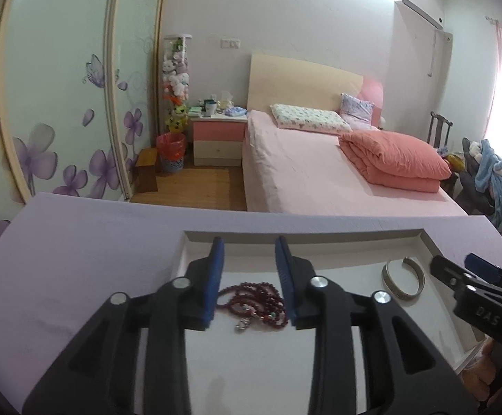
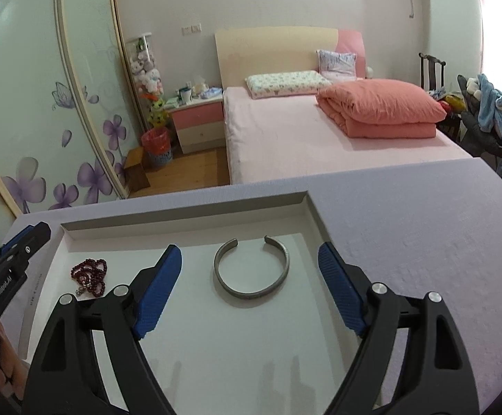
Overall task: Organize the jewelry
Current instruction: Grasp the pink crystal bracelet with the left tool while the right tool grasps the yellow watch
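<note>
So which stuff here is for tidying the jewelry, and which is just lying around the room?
For the job:
red bead necklace
silver bangle
white tray
left gripper, right gripper, both open

Just lying about:
bed
orange quilt
nightstand
red bin

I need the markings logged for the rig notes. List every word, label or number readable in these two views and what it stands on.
"DAS": white letters on the black body of the right gripper, seen in the left wrist view.
"GenRobot.AI": white lettering on the black body of the left gripper, seen in the right wrist view.
A small line of print on the left wall of the white tray: too small to read.
</note>
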